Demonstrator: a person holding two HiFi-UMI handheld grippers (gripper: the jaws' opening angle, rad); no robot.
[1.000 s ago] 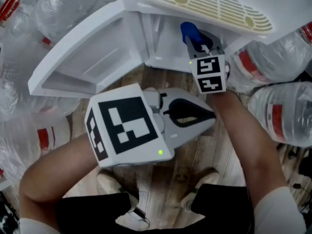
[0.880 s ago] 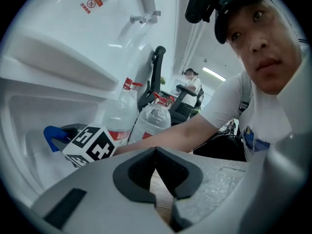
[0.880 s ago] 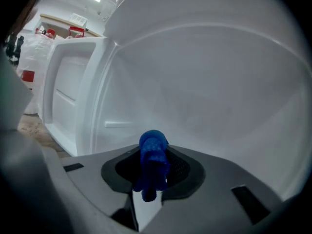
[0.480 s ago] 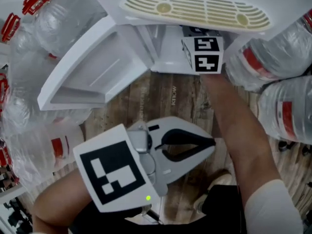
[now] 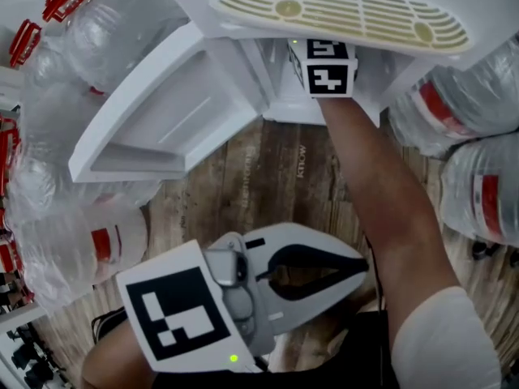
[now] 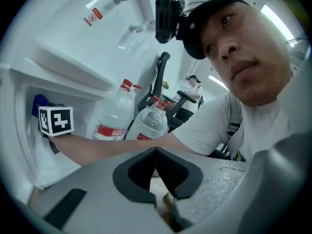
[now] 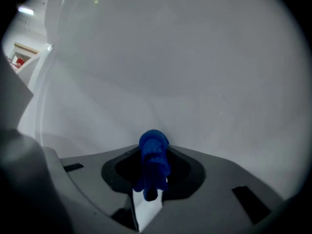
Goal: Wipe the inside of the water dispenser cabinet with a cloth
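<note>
Moved: the right gripper (image 7: 152, 149) has gone deeper into the cabinet (image 5: 280, 104) than it was a second ago. The left gripper (image 5: 358, 267) has dropped back toward the person's body.
Hidden: in the head view the right gripper's jaws and the cloth are out of sight under the drip tray (image 5: 340, 10). Only its marker cube (image 5: 324, 67) and the arm behind it show there.
Right gripper: its jaws are pinched tight on the cloth (image 7: 155, 165). The cloth is a blue fuzzy roll that sticks up past the jaw tips.
Cloth: it is inside the cabinet, in the right gripper. The white inner wall (image 7: 170, 72) is close ahead of the jaws. It is hard to tell if the cloth touches the wall.
Cabinet: it is white, and its door (image 5: 154, 128) hangs open to the left of the right gripper. The gripper and the cloth are all that can be seen inside.
Left gripper: its jaws are closed together with nothing in them. It is outside the cabinet, well behind the right gripper, over the wood floor (image 5: 268, 177).
Bottles: big clear water bottles (image 5: 474, 96) lie to the right of the right gripper. More bottles (image 5: 73, 241) lie to the left of the left gripper. Some are cut off at the picture edge.
</note>
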